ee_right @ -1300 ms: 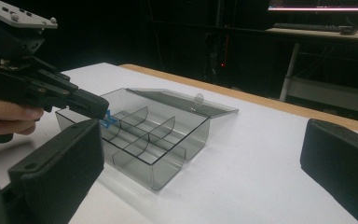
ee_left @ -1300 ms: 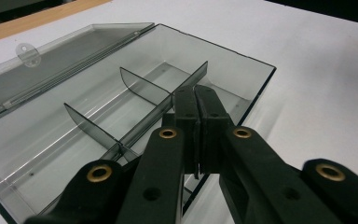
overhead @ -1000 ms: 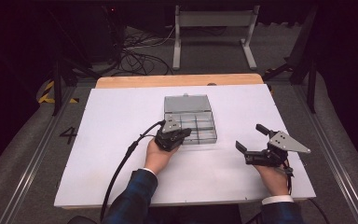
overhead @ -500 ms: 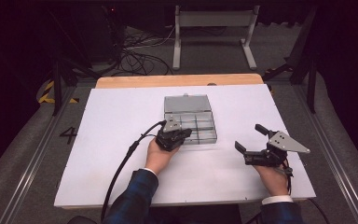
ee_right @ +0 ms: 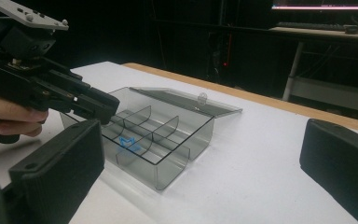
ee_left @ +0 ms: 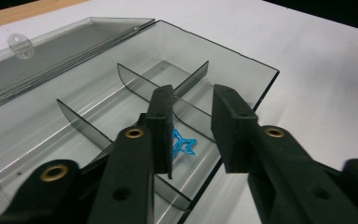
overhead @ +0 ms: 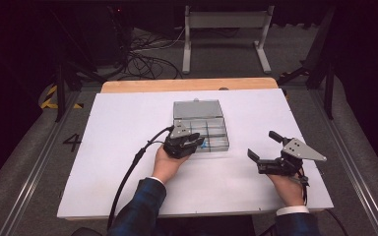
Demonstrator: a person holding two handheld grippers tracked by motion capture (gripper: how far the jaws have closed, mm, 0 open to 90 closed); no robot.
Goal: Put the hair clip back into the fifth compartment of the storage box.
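A clear grey compartment box (overhead: 211,143) lies open on the white table, its lid (overhead: 198,108) folded back flat. A small blue star-shaped piece (ee_left: 184,145) lies on the floor of a near-row compartment, seen too in the right gripper view (ee_right: 129,143). My left gripper (overhead: 197,141) hovers just over that compartment. Its jaws have just been opening and stand a little apart (ee_left: 192,100), with nothing between the pads; the blue piece lies loose below them. My right gripper (overhead: 262,144) rests to the right of the box, open wide and empty.
The box's thin upright dividers (ee_left: 135,84) stand close around the left jaws. A wooden strip (overhead: 187,84) edges the table's far side. Beyond it are a metal stand (overhead: 224,34) and cables on the floor. The left gripper's cable (overhead: 128,172) trails toward the table's front edge.
The left gripper's jaws have parted a little above the box's near row. Both hands have stayed where they were.
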